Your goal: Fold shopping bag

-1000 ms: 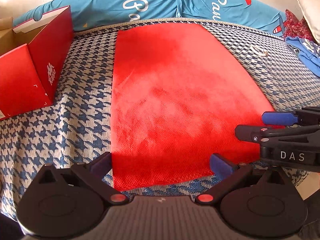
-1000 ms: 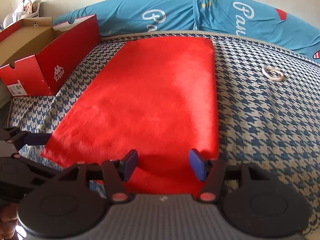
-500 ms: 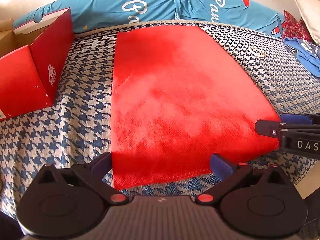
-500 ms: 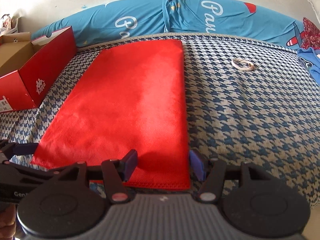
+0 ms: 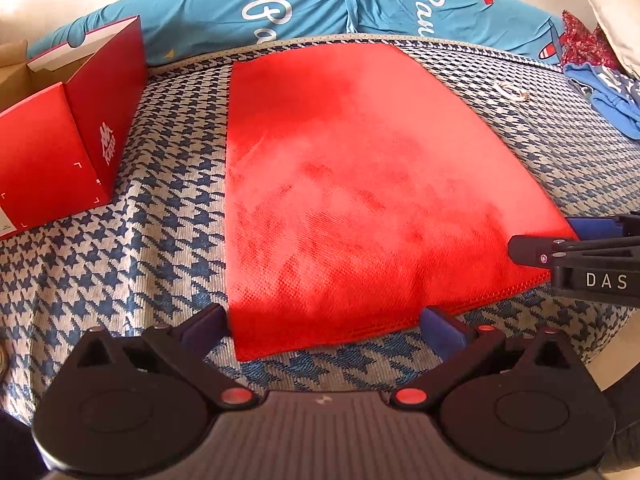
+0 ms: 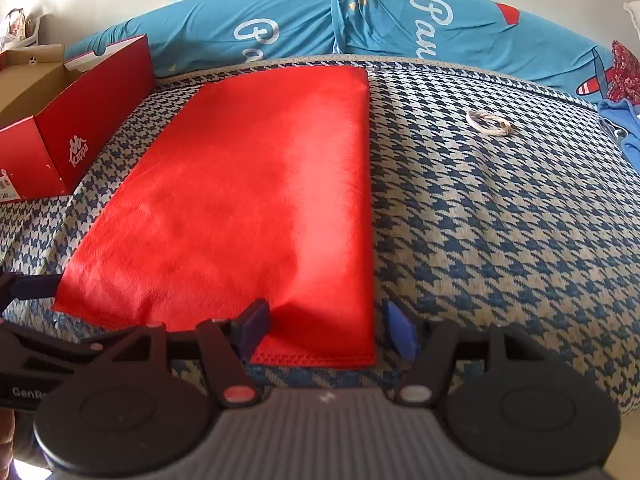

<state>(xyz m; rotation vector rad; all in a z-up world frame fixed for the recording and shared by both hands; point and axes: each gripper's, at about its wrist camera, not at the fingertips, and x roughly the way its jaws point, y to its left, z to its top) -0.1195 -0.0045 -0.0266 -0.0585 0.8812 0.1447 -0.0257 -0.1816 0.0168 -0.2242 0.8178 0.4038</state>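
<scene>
The red shopping bag [image 5: 352, 184] lies flat and lengthwise on the houndstooth bed cover. My left gripper [image 5: 324, 322] is open at the bag's near left corner, with its left fingertip [image 5: 208, 320] just outside the bag's left edge. My right gripper [image 6: 326, 326] is at the near right corner of the bag [image 6: 256, 184]. Its jaws are opening, the corner lies between them, and the pads do not press on it. The right gripper's fingers [image 5: 560, 246] show at the right of the left wrist view.
An open red shoe box [image 6: 76, 128] stands on the bed to the left of the bag. Blue pillows [image 6: 320, 20] line the far side. A small loop of cord [image 6: 490, 122] lies on the cover to the right, and blue clothing [image 5: 608, 96] is at the far right.
My right gripper has slid to the right along the bag's near edge, out to its right corner, and its jaws have widened. My left gripper has hardly moved.
</scene>
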